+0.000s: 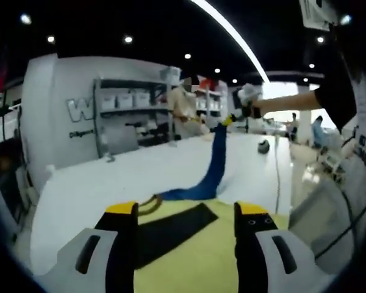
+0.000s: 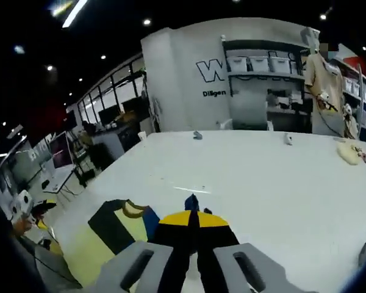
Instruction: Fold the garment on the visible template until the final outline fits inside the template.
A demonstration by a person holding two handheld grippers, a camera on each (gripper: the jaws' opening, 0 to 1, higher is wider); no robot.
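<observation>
The garment (image 1: 189,250) is a yellow shirt with a black band (image 1: 168,232), a brown collar (image 2: 133,210) and blue sleeves, lying on the white table (image 1: 110,177). My left gripper (image 1: 186,210) hovers just above its yellow body, jaws wide open with nothing between them. One blue sleeve (image 1: 215,165) is stretched up and away from the table. My right gripper (image 1: 230,119), held in a person's hand (image 1: 251,108), is shut on that sleeve's end. In the right gripper view the jaws (image 2: 192,218) meet on a blue tip of cloth (image 2: 191,201), with the shirt body (image 2: 119,229) low on the left.
Shelves with white bins (image 2: 262,64) and a lettered wall stand beyond the table. Small items (image 2: 197,135) and a cream cloth lump (image 2: 352,152) lie near the far edge. A dark object (image 1: 263,145) and a cable (image 1: 276,177) lie on the table. A person (image 1: 317,131) stands in the background.
</observation>
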